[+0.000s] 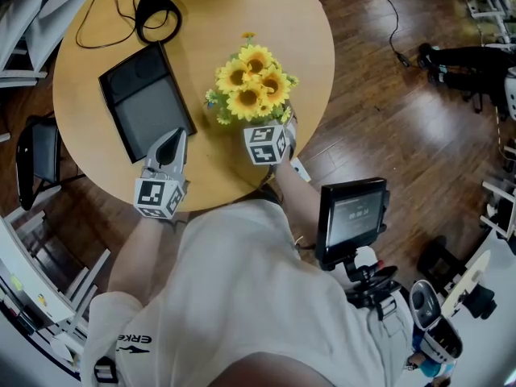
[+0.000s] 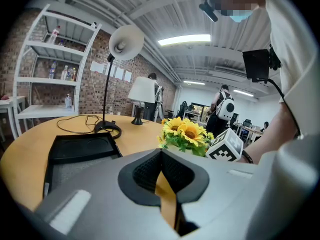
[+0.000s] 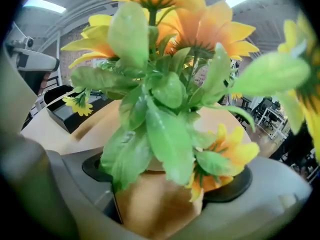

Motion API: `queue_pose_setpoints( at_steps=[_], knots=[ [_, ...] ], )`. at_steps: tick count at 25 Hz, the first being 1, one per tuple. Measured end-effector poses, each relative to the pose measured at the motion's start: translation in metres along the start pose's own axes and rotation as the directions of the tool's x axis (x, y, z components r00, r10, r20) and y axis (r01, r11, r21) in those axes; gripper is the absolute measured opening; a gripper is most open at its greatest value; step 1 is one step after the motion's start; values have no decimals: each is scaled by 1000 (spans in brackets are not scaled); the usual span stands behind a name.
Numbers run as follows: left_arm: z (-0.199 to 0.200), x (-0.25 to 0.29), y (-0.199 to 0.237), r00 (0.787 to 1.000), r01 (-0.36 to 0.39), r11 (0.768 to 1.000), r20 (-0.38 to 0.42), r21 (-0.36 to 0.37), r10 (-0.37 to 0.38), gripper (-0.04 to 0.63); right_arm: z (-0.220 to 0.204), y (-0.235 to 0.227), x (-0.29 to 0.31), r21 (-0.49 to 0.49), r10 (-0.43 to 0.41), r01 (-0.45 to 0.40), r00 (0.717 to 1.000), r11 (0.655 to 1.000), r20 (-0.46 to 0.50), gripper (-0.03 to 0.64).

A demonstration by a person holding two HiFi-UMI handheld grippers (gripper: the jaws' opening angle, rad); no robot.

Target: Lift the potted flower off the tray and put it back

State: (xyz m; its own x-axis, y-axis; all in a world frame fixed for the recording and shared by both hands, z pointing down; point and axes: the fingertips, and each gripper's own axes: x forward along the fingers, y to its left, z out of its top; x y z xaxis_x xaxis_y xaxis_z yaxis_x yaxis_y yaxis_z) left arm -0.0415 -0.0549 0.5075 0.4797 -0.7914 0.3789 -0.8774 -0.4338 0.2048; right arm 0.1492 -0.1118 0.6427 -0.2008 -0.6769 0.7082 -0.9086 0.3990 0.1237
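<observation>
Nearest to the head camera is the person's pale shirt, and both grippers reach out from it over the round surface.

The potted flower is not on the tray. It is on the bare wood just beside the tray, at 3 o'clock from it. The blooms hide its foot, so I cannot tell if it fully rests there.

The right gripper comes in from 6 o'clock. Its jaws stand very wide, with the tan pot between them. A thin dark gap shows at the pot's left side, so I judge that they do not press on it.

The left gripper lies at the tray's near edge, at 6 o'clock from it. Its jaws are together and hold nothing.

The lifting-off part looks done, so I think the step in hand is to take the pot again and return it. To do it well:

- Close the jaws on the pot's wall, below the leaves, so that no leaf is pinched and the grip does not slip.
- Lift straight up and keep the pot upright.
- Carry it toward 9 o'clock, clearly above the tray's rim.
- Lower it onto a flat part of the tray before opening.
- The left gripper could steady the tray if it slides.
</observation>
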Motion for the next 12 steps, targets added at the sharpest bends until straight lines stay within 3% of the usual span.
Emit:
queue_pose_setpoints(
  at_steps=[12],
  knots=[
    [-5,-6,2,1000,-14,1000,-6,1,14,2,15,5,13,-17,43,-43,999,999,24,578]
  ],
)
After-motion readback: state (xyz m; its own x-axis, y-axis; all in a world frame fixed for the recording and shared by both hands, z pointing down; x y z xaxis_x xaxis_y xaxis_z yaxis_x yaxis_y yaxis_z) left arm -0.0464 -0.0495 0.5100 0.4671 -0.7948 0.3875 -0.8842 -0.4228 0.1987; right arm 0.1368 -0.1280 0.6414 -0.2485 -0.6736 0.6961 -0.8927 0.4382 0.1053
